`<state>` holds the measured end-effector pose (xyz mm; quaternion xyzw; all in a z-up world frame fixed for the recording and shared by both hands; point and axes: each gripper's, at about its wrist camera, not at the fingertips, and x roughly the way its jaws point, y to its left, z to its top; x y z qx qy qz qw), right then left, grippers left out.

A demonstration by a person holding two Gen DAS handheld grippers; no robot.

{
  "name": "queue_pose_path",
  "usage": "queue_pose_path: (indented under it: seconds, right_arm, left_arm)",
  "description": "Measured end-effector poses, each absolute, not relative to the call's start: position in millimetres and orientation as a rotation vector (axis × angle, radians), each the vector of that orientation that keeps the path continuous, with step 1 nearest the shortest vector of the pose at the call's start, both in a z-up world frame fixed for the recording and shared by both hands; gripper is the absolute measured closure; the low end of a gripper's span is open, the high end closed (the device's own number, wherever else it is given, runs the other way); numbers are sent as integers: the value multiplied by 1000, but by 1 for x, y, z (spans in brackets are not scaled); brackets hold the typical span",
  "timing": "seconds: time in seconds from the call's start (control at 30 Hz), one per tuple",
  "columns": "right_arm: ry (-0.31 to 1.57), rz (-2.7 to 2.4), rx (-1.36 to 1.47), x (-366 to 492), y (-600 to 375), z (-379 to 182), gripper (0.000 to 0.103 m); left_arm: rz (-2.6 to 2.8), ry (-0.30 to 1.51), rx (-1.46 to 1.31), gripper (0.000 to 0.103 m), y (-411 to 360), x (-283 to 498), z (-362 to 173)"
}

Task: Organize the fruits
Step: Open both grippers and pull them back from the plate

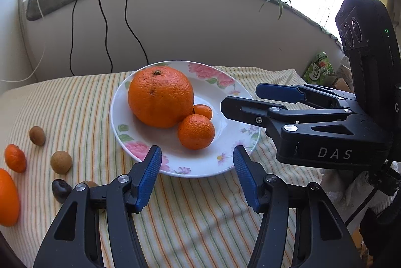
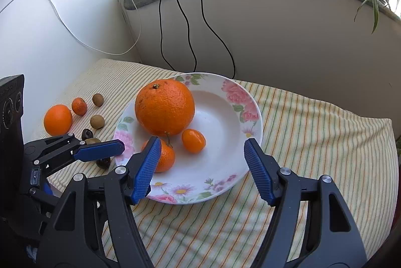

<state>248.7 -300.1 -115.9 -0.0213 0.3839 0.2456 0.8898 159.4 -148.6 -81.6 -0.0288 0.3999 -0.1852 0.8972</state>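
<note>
The striped cloth (image 2: 313, 132) covers the worktop under everything. On it sits the floral plate (image 2: 225, 117), directly ahead of both pairs of jaws. The left gripper (image 1: 196, 177) hovers at the plate's near rim with its jaws spread wide and nothing between them; the right gripper (image 2: 203, 167) hovers over the plate's near edge, its jaws likewise spread and holding nothing.

On the plate, the big orange (image 2: 164, 107) lies at the far left side, beyond the right gripper's left jaw. The mandarin (image 2: 164, 159) sits just behind that jaw, partly hidden by it, touching the big orange in the left wrist view. The small kumquat (image 2: 193, 141) lies beside both, ahead of the gap between the right jaws.

Off the plate, left of the left jaws, lie a loose orange (image 2: 58, 120), a small tangerine (image 2: 79, 106), two brown longans (image 1: 61, 162) and dark fruits (image 1: 61, 190).
</note>
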Motion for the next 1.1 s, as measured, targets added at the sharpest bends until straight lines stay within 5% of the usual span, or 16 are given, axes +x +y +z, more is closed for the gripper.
queue_pose_path:
  seconds: [0.2,0.33,0.7,0.8,1.1]
  right_arm:
    - [785,499,-32,245,-304,-110,28]
    - [775,494,-17,241,-305,-106,18]
    - [766,491,-9,226,-298,-90,17]
    - [760,494,-11,220,-293,-86,7]
    - [758,528,-23,207,-267,-76,7]
  left_arm:
    - [-382,818,-64,44,-147,155,-76]
    - [-381,811,-68,40,-146,151,-72]
    - [-345,775,-88,27,-126,134,-61]
    - [-329,765,-92,27,-116,128,-58]
    - [-254,735,-111,23,-76,113,-51]
